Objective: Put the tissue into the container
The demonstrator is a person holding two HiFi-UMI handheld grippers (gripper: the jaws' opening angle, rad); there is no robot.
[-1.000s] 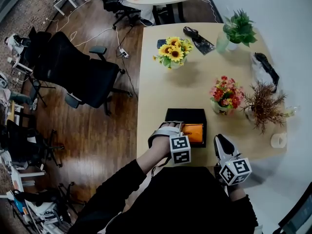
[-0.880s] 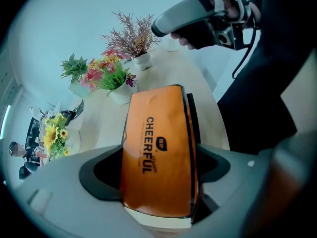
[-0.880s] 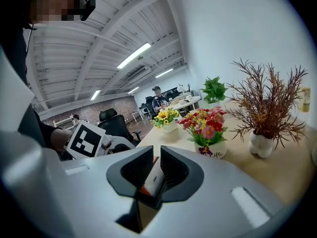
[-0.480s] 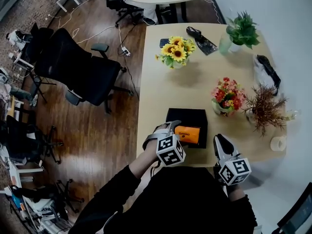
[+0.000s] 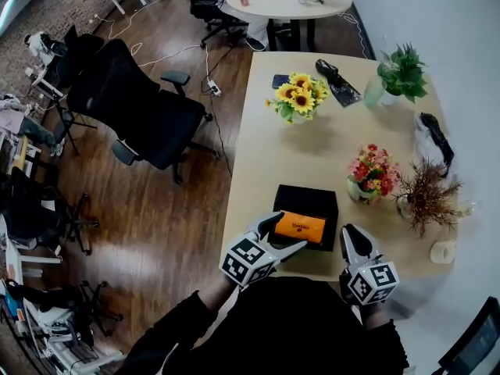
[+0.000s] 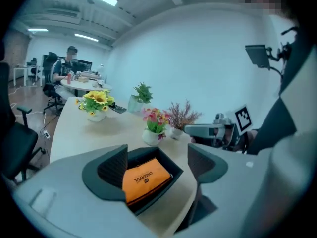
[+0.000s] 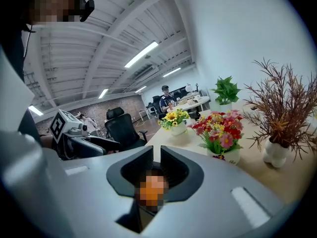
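Pale desk (image 5: 266,170). Black square container (image 5: 305,198) at its near edge, open-topped. Flat orange tissue pack (image 5: 301,226), dark print, lies inside it. Left gripper (image 5: 289,230) jaws wide, closing, gripping nothing. Right gripper (image 5: 353,237) jaws together, empty, just right.

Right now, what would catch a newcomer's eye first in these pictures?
The bright orange tissue pack stands out most, lying inside the black container at the near edge of the pale table. Next come the sunflowers towards the far end and the red flowers on the right side.
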